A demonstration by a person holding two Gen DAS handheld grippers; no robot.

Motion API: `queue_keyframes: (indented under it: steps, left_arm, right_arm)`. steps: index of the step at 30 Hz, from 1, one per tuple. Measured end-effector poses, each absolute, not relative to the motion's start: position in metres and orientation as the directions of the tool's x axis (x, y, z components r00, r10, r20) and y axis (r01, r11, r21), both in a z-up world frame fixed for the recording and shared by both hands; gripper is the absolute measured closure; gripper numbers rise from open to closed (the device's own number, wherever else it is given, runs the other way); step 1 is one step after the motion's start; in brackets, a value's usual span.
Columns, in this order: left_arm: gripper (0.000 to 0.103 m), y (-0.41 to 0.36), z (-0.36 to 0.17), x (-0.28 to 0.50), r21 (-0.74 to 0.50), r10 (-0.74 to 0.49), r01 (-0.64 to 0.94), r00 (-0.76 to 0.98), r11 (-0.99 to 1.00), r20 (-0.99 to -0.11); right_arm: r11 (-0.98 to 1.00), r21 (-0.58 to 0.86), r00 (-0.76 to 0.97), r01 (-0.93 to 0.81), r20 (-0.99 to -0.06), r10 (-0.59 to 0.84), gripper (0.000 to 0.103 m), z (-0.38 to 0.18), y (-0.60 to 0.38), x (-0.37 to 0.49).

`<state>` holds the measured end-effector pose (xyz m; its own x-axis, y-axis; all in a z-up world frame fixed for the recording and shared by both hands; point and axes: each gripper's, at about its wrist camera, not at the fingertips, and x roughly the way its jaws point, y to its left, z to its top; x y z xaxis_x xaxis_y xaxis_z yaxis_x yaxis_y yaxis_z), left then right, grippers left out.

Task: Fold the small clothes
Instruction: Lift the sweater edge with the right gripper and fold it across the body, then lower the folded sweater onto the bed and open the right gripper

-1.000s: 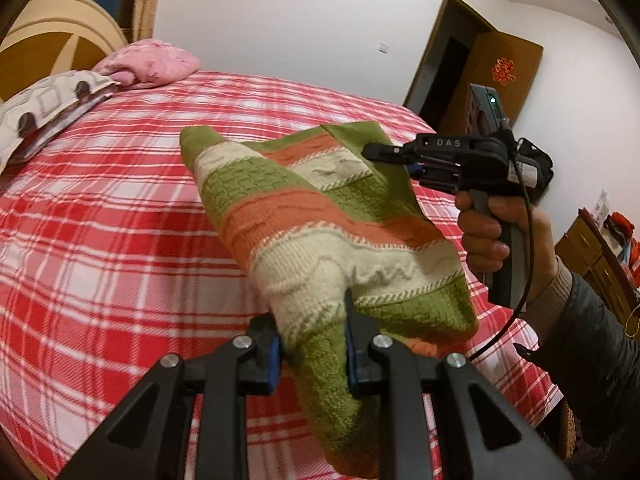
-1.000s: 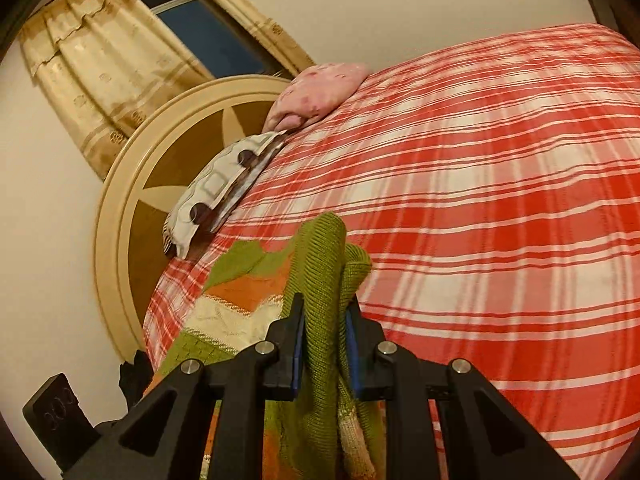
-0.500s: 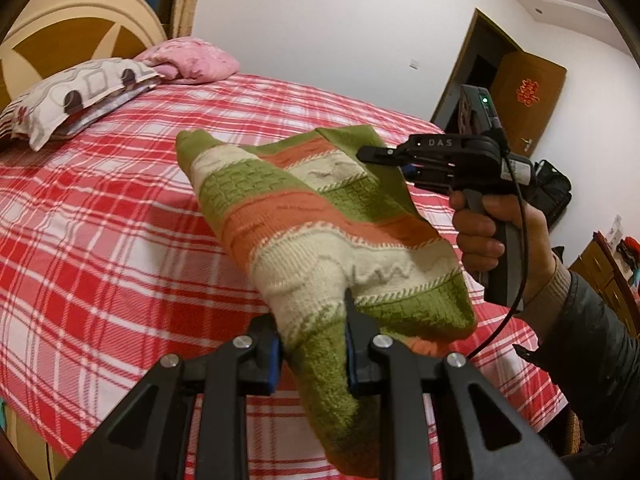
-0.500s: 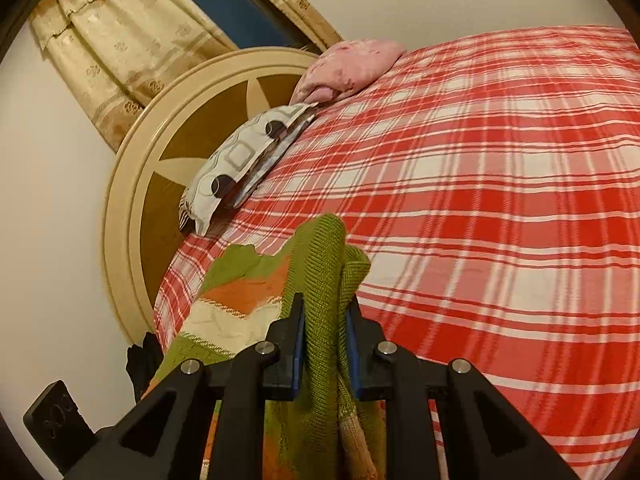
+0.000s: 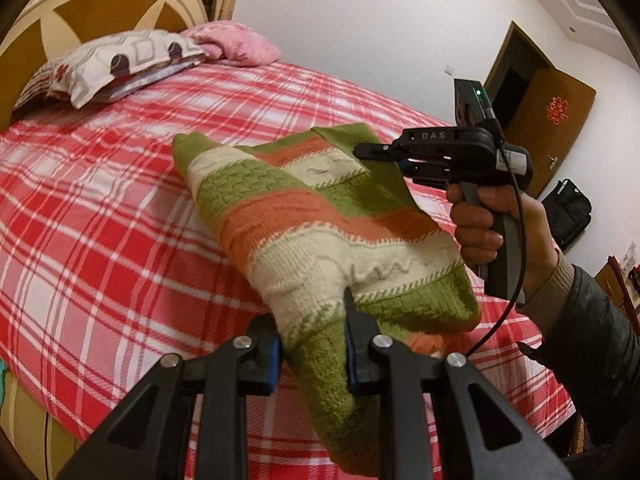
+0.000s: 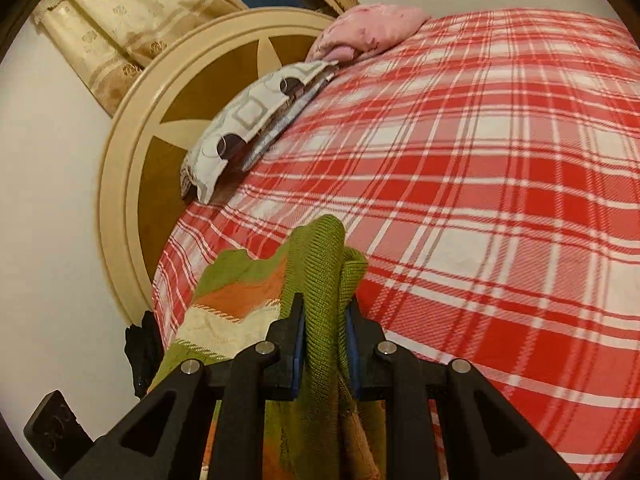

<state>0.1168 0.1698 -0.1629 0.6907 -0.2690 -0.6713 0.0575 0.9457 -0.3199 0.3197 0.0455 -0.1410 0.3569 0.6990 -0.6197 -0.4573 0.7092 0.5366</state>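
The striped knit sweater (image 5: 320,220) hangs stretched above the plaid bed (image 5: 100,208). The left claw (image 5: 312,344) pinches its near edge, tilted downward. The right claw (image 5: 376,152) pinches the far green corner, its pistol handle gripped by the person's right hand (image 5: 496,224).

My right gripper (image 5: 362,149): black, stamped "DAS", green light, black cable, grey grip. My sleeve (image 5: 592,320): dark, beige knit cuff. Silver screws, blue pads.
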Motion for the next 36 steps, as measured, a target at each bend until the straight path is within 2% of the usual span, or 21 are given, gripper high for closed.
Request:
queue_keyframes:
  steps: [9, 12, 14, 15, 16, 20, 23, 25, 27, 31, 33, 35, 36]
  left_arm:
    - [0.074, 0.177, -0.189, 0.115, -0.323, -0.264, 0.031, 0.652, 0.946, -0.71]
    - [0.072, 0.174, -0.187, 0.114, -0.307, -0.255, 0.036, 0.651, 0.951, -0.715]
    - [0.071, 0.174, -0.186, 0.114, -0.301, -0.251, 0.036, 0.649, 0.953, -0.718]
    - [0.07, 0.174, -0.186, 0.113, -0.298, -0.25, 0.037, 0.65, 0.954, -0.718]
    - [0.069, 0.173, -0.185, 0.112, -0.294, -0.247, 0.037, 0.651, 0.955, -0.718]
    - [0.067, 0.174, -0.183, 0.109, -0.287, -0.241, 0.036, 0.652, 0.957, -0.719]
    - [0.061, 0.179, -0.172, 0.108, -0.279, -0.228, 0.033, 0.67, 0.96, -0.706]
    - [0.041, 0.184, -0.16, 0.106, -0.242, -0.172, 0.004, 0.715, 0.97, -0.678]
    - [0.032, 0.188, -0.152, 0.106, -0.219, -0.135, -0.013, 0.751, 0.976, -0.647]
    - [0.031, 0.19, -0.151, 0.12, -0.203, -0.106, -0.033, 0.762, 0.979, -0.639]
    - [0.03, 0.184, -0.161, 0.131, -0.11, -0.023, -0.063, 0.76, 0.992, -0.65]
    - [0.029, 0.183, -0.181, 0.147, -0.042, 0.045, -0.102, 0.727, 0.994, -0.685]
    - [0.026, 0.185, -0.19, 0.151, -0.037, 0.05, -0.107, 0.712, 0.994, -0.7]
  right_arm:
    - [0.752, 0.506, 0.332, -0.421, -0.686, 0.648, 0.085, -0.174, 0.058, 0.331]
    - [0.745, 0.527, 0.331, -0.409, -0.675, 0.659, 0.081, -0.176, 0.051, 0.331]
    - [0.748, 0.525, 0.339, -0.406, -0.674, 0.657, 0.074, -0.172, 0.045, 0.328]
    - [0.749, 0.523, 0.344, -0.406, -0.672, 0.656, 0.06, -0.168, 0.04, 0.324]
    - [0.742, 0.528, 0.344, -0.413, -0.664, 0.664, 0.052, -0.164, 0.034, 0.319]
    - [0.702, 0.516, 0.344, -0.491, -0.625, 0.701, 0.052, -0.141, 0.018, 0.277]
    - [0.677, 0.453, 0.351, -0.58, -0.611, 0.709, 0.052, -0.124, 0.021, 0.234]
    - [0.648, 0.438, 0.338, -0.623, -0.597, 0.728, 0.052, -0.118, 0.029, 0.213]
    - [0.633, 0.416, 0.338, -0.653, -0.588, 0.735, 0.052, -0.115, 0.037, 0.194]
    - [0.608, 0.355, 0.32, -0.71, -0.607, 0.727, 0.052, -0.124, 0.055, 0.16]
    - [0.617, 0.32, 0.313, -0.719, -0.644, 0.698, 0.052, -0.135, 0.063, 0.152]
    - [0.734, 0.187, 0.427, -0.653, -0.71, 0.561, 0.052, -0.152, 0.065, 0.154]
    - [0.762, 0.186, 0.438, -0.621, -0.724, 0.533, 0.052, -0.159, 0.061, 0.159]
